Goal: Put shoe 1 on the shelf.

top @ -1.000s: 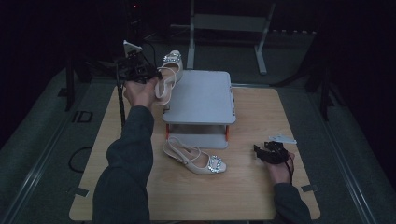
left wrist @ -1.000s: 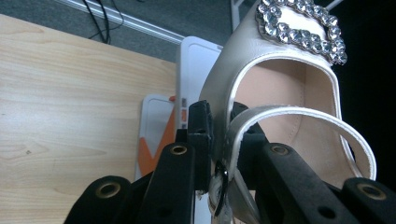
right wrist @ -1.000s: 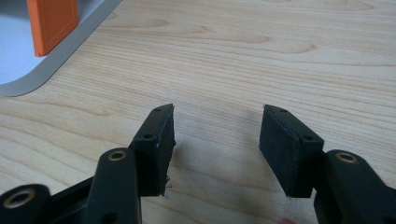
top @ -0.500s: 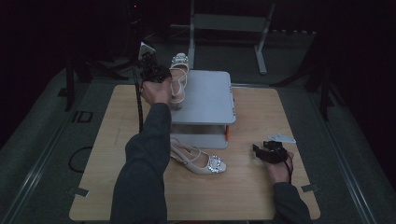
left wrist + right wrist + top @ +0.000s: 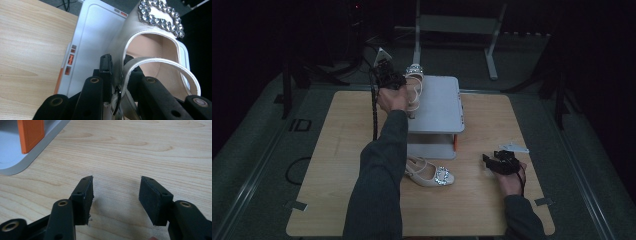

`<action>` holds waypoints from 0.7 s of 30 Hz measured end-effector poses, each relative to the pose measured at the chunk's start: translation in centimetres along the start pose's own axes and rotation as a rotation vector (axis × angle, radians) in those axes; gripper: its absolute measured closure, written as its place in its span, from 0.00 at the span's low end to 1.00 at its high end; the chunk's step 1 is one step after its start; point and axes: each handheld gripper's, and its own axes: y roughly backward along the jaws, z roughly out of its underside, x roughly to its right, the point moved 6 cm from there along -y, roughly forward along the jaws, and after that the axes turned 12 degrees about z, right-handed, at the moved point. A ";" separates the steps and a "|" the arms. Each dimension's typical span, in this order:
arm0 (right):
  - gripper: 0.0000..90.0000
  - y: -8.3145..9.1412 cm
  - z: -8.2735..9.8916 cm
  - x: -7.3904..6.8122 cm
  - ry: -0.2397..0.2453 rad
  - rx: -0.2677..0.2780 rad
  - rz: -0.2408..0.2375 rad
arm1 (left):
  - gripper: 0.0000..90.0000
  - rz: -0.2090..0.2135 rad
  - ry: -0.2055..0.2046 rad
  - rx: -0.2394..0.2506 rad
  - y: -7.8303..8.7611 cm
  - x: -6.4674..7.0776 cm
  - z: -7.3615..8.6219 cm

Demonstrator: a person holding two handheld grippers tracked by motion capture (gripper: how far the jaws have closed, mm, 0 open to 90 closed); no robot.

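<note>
The left gripper (image 5: 117, 72), clamped on the heel of a jewelled shoe (image 5: 152, 40), holds it over the grey rack (image 5: 437, 107); setting it down flat looks next. The right gripper (image 5: 116, 200) rests with jaws apart near the second shoe (image 5: 429, 174) on the table (image 5: 337, 150)

The grey two-tier stand (image 5: 434, 112) occupies the table's (image 5: 337, 150) middle rear and blocks any level pass there. A shoe (image 5: 432, 173) lies just in front of it, narrowing the front strip. The person's left sleeve (image 5: 379, 170) crosses the left-centre. Bare wood remains open at far left and between stand and right gripper (image 5: 492, 162).
</note>
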 end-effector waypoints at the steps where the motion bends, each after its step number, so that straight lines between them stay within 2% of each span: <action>1: 0.50 0.0 0.0 0.0 0.001 0.001 -0.001 | 0.88 -0.007 -0.005 0.005 0.0 0.1 -0.1; 4: 0.50 0.0 0.0 -0.1 0.000 0.000 -0.003 | 0.88 -0.044 -0.013 0.005 -0.3 0.5 -0.1; 14: 0.50 -0.1 -0.1 -0.1 -0.001 -0.001 -0.005 | 0.84 -0.031 0.030 -0.005 -0.9 0.6 -0.2; 15: 0.50 -0.1 -0.1 -0.2 0.002 -0.002 -0.006 | 0.82 -0.005 0.037 -0.005 -1.0 0.5 -0.2; 16: 0.50 0.0 -0.1 -0.2 0.001 -0.003 -0.006 | 0.81 -0.008 0.035 -0.012 -1.1 0.5 -0.1; 19: 0.50 -0.1 -0.1 -0.2 0.001 -0.002 -0.005 | 0.77 0.025 0.044 -0.004 -1.1 0.5 0.0; 21: 0.50 -0.1 -0.1 -0.2 0.002 -0.002 -0.005 | 0.73 0.039 0.034 -0.007 -1.0 0.6 -0.1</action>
